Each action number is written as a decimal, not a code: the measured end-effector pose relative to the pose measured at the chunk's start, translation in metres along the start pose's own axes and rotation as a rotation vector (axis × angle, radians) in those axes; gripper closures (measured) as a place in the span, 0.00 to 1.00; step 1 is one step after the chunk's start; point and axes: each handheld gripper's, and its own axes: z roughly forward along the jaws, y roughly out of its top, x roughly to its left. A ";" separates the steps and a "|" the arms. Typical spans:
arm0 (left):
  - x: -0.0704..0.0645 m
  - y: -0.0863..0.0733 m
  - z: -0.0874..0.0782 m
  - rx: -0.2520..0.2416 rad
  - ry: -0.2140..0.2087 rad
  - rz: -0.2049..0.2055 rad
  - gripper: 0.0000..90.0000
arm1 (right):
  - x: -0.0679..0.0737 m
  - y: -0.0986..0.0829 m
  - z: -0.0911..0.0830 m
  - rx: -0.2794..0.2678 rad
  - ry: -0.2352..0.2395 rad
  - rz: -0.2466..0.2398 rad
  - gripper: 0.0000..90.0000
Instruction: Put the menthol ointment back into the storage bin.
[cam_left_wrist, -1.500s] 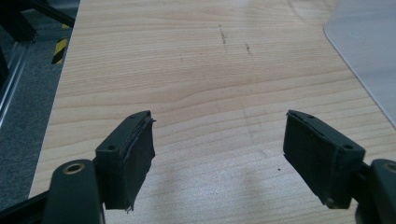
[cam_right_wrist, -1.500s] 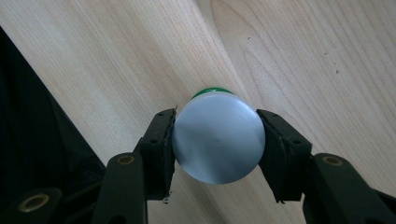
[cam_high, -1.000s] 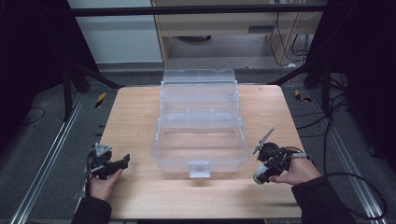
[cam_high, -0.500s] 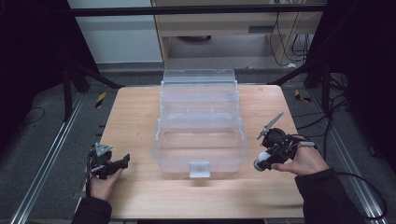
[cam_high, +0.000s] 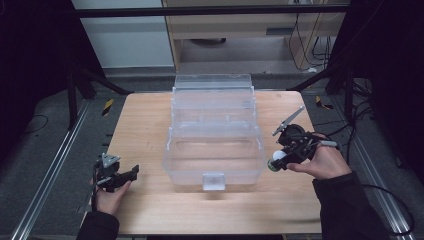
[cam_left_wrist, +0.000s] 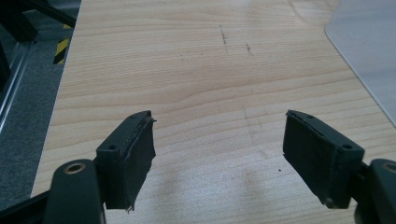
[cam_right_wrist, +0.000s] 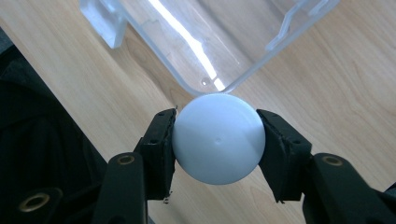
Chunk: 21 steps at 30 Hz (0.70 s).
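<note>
Clamped between both pads of the right gripper (cam_right_wrist: 217, 140): a smooth, matt white ball (cam_right_wrist: 218, 138), round and unmarked save one tiny dimple, held just off the near right corner of the clear plastic box (cam_high: 214, 135). Likely mid-carry; next, lifting over the box wall, then releasing inside. Left gripper (cam_left_wrist: 219, 158) wide open and empty over the bare wooden table (cam_left_wrist: 187, 70) at near left.
</note>
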 end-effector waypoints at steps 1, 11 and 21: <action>0.000 0.000 0.000 0.000 0.000 0.001 0.27 | 0.000 0.002 -0.001 -0.001 0.001 0.005 0.56; 0.000 0.000 0.000 -0.001 -0.002 -0.004 0.27 | -0.004 0.023 0.002 -0.022 0.024 -0.007 0.56; 0.001 0.000 0.001 -0.001 -0.002 -0.004 0.27 | -0.005 0.045 0.016 -0.049 0.036 -0.017 0.56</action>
